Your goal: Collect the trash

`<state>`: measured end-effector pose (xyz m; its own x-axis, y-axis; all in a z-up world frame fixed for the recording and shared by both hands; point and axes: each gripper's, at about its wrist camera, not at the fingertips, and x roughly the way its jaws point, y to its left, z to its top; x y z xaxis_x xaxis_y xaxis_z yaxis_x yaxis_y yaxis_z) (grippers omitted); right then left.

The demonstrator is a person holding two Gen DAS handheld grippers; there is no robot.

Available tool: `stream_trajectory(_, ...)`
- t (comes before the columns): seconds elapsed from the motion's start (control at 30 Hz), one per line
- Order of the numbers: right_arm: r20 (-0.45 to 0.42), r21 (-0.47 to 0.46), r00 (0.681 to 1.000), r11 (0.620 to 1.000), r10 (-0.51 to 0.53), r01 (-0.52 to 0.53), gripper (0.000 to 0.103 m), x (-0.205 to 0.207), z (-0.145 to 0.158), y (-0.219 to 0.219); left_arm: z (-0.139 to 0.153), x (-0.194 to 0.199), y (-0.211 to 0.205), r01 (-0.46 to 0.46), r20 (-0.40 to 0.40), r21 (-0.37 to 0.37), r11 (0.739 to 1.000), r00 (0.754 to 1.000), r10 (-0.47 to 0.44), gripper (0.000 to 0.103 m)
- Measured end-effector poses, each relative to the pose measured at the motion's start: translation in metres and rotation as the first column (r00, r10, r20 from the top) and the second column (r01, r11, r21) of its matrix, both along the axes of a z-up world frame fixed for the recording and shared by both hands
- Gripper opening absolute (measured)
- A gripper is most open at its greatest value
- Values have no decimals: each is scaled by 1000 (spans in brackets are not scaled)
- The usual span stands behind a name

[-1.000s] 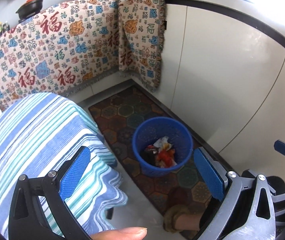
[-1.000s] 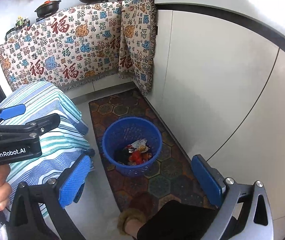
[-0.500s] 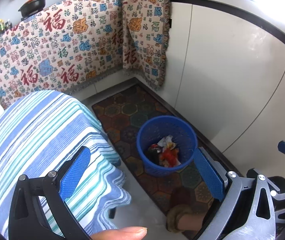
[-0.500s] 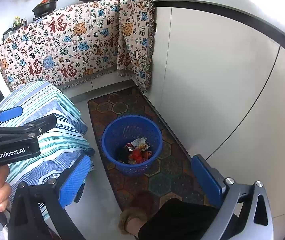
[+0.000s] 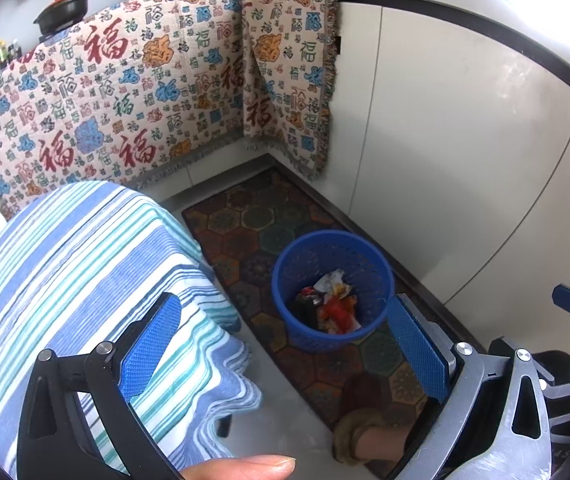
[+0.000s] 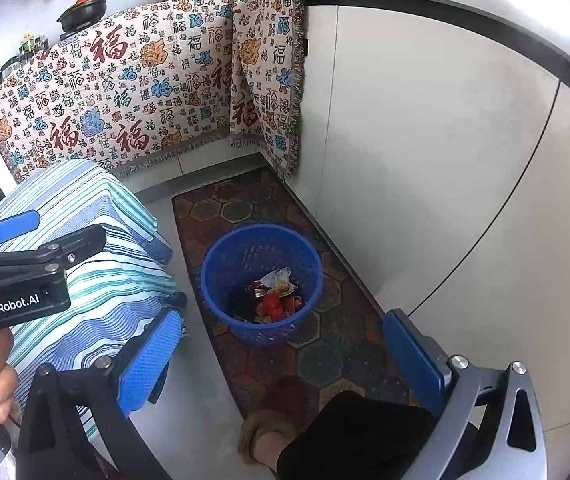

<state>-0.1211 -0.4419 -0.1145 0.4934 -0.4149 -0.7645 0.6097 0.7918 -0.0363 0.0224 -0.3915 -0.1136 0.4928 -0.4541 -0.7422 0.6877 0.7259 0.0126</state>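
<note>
Left gripper (image 5: 285, 344) jaws wide, empty, above striped cloth (image 5: 77, 280). Right gripper (image 6: 281, 352) jaws wide, empty. Blue basket (image 6: 221, 272) on patterned mat (image 6: 325, 356), near white cabinet (image 6: 425, 152); crumpled wrappers (image 6: 273, 296) inside basket.

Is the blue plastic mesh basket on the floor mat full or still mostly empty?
Mostly empty. The blue plastic mesh basket stands upright, with crumpled wrappers covering only its bottom; the inner wall shows bare well above them in both views.
</note>
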Motion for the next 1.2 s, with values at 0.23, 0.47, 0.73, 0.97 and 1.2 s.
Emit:
stream_trajectory(0.23, -4, 4, 1000, 1000, 2, -2, 103, 0, -1, 2, -1, 0, 0, 7, 2, 6, 1000, 1000, -7, 102)
stream_trajectory(0.47, -4, 7, 1000, 1000, 2, -2, 103, 0, -2, 2, 0, -1, 1, 5, 2, 5, 1000, 1000, -5, 102)
stream_trajectory(0.73, -9, 15, 1000, 1000, -2, 2, 103, -1, -5, 3, -1, 0, 2, 4, -1, 6, 1000, 1000, -4, 102)
stream_trajectory(0.97, -18, 20, 1000, 1000, -3, 4, 103, 0, -8, 4, -2, 0, 2, 10, -3, 10, 1000, 1000, -10, 102)
stream_trajectory(1.2, -28, 22, 1000, 1000, -15, 15, 103, 0, -12, 3, 0, -1, 4, 12, 5, -9, 1000, 1000, -12, 102)
